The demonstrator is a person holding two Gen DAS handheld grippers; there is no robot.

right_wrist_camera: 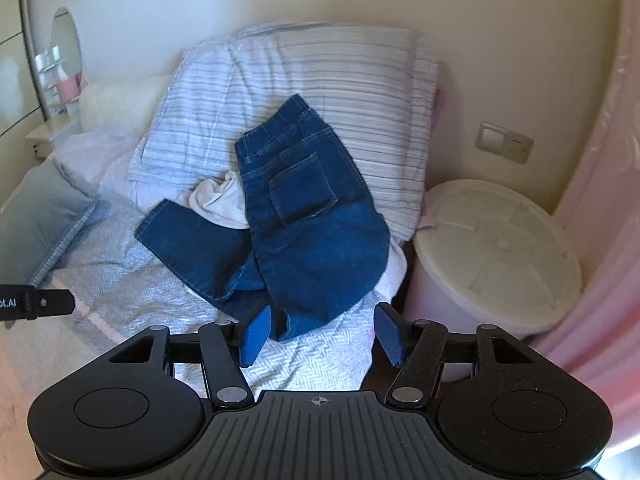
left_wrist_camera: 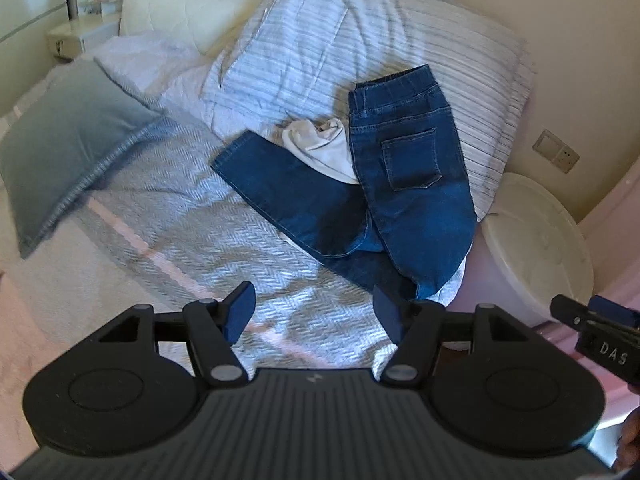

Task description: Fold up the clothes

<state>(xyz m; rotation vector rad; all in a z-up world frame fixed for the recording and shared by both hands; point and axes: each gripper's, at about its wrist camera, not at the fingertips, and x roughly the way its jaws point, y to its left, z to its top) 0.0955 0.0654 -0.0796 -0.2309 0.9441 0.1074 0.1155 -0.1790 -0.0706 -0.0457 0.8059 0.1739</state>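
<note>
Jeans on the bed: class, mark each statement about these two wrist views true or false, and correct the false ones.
1. The jeans lie pocket side up. True.
2. The left gripper is shut on the jeans. False: it is open and holds nothing.
3. A white garment lies between the waistband part and the leg. True.
4. The bin beside the bed has its lid off. False: the white lid is on.
5. The right gripper is open. True.
</note>
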